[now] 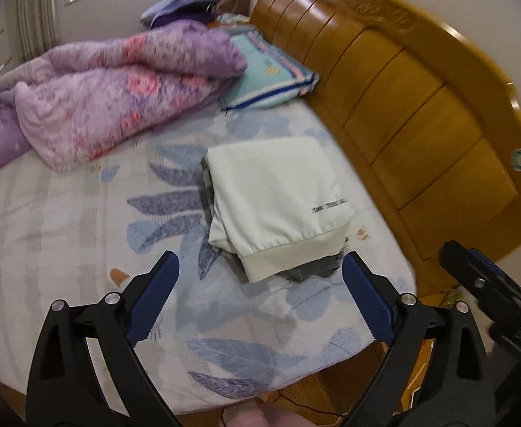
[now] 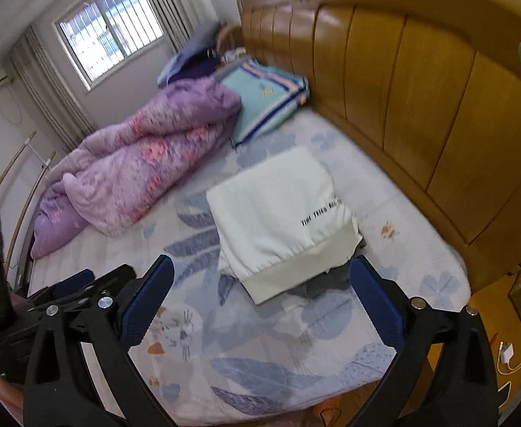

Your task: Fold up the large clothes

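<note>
1. A cream-white folded sweatshirt [image 1: 274, 195] with a ribbed hem and a short line of black lettering lies flat on the bed [image 1: 64, 220], which has a pale sheet printed with blue leaves, near the honey-coloured wooden headboard [image 1: 413, 106].
2. A dark grey layer of cloth peeks out under the sweatshirt's hem edge; what it belongs to cannot be told.
3. The left gripper [image 1: 260, 277], black with blue pads, hangs above the bed with its jaws spread wide and nothing between them.
4. The right gripper [image 2: 262, 281] likewise hangs above the sheet, jaws wide apart and empty, clear of the sweatshirt.
5. A crumpled purple quilt with pink flowers [image 2: 135, 170] is heaped on the far side of the bed, beside a folded turquoise striped blanket [image 2: 264, 103].
</note>
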A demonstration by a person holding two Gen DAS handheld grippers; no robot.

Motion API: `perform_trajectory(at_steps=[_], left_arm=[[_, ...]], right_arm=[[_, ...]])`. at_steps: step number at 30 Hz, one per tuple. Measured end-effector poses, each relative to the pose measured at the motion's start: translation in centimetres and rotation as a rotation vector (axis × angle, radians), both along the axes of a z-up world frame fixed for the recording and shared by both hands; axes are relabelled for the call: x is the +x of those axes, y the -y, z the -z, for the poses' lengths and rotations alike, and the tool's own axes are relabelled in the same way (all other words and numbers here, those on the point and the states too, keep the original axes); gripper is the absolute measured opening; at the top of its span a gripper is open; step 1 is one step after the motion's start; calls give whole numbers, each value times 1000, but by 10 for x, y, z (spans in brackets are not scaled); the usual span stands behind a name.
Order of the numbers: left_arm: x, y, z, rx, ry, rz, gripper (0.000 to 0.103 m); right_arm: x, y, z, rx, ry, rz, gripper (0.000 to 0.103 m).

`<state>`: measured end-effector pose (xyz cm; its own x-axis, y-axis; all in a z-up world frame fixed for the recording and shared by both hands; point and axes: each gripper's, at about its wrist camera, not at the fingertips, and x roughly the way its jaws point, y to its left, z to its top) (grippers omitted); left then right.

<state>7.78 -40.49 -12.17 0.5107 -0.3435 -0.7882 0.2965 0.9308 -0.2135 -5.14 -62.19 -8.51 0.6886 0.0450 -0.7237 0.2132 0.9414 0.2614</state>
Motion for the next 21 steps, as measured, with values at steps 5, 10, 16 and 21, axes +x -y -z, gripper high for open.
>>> perform_trajectory(at_steps=[5, 10, 16, 21], left_arm=[[-28, -34, -41, -5, 69, 10, 95], [-44, -78, -66, -11, 144, 27, 95], [-44, -152, -82, 33, 229, 101, 95], [-50, -213, -80, 108, 262, 146, 95]], right_arm=[[-21, -34, -31, -25, 70, 6, 95], [-36, -88, -52, -69, 132, 55, 95], [-49, -172, -55, -99, 148, 128, 95], [-60, -237, -54, -121, 120, 176, 95]])
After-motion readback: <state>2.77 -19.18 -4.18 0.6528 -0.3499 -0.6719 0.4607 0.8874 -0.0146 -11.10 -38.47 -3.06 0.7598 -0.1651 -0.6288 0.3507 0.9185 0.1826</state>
